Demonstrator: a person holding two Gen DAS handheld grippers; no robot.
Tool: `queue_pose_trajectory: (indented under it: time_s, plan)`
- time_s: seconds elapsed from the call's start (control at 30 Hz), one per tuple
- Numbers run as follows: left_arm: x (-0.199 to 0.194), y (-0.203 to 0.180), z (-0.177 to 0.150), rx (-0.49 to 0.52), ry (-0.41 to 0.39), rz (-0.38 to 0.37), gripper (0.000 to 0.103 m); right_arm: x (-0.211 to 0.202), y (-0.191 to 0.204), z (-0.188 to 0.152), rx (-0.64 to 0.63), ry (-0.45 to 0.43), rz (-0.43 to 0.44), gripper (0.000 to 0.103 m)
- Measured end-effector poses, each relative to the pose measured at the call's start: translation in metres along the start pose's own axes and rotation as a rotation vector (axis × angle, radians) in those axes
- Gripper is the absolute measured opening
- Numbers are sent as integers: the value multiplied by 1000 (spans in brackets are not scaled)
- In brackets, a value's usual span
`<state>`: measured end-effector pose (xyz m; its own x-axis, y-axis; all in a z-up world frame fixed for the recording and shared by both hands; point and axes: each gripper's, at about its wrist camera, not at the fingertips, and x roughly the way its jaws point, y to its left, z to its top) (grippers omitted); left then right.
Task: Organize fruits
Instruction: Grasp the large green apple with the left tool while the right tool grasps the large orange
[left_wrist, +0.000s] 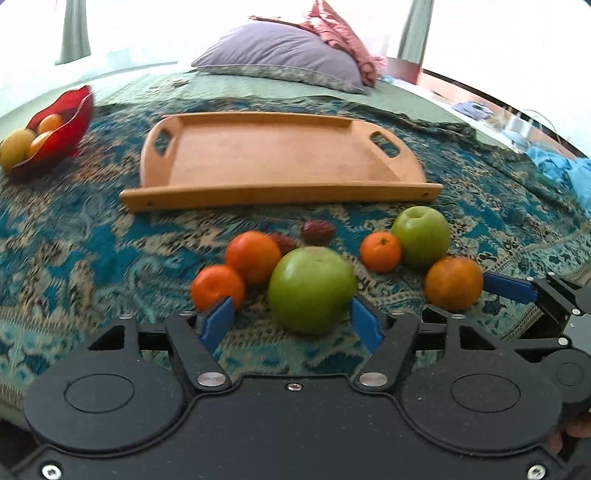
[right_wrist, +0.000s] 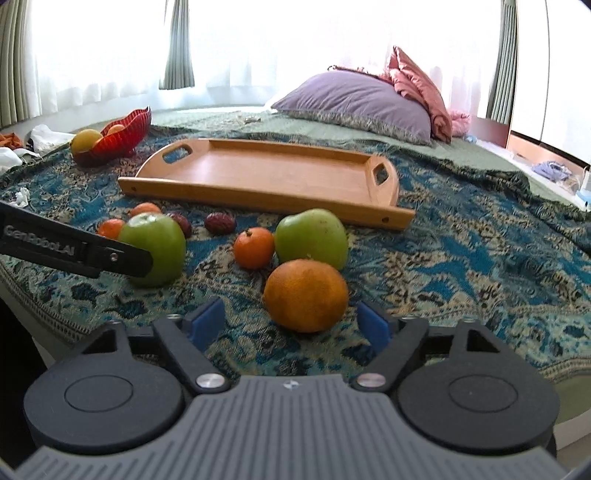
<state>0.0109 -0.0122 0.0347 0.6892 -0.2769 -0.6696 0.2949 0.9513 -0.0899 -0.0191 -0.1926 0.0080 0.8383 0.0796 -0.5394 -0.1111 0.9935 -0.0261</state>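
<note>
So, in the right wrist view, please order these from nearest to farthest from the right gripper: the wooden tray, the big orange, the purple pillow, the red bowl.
From the right gripper:
1. Big orange, directly ahead between the fingers.
2. Wooden tray, beyond the fruits, centre.
3. Red bowl, far left, past the tray's left handle.
4. Purple pillow, at the back right.
</note>
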Motion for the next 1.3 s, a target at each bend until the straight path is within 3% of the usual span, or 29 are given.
queue_pose_trajectory:
  time_s: [0.27, 0.47, 1.0, 1.3]
  plan:
    - [17, -9, 6, 39, 20, -36, 58, 4, -5, 3, 20, -15, -5, 72]
    - [27, -10, 6, 59, 33, -21, 54, 10, -5, 1, 21, -9, -13, 58]
    - [27, -5, 8, 35, 52, -31, 54, 16, -9, 0, 47, -11, -3, 54]
    - [4, -4, 16, 42, -9, -40, 54, 5, -8, 2, 49, -47, 13, 54]
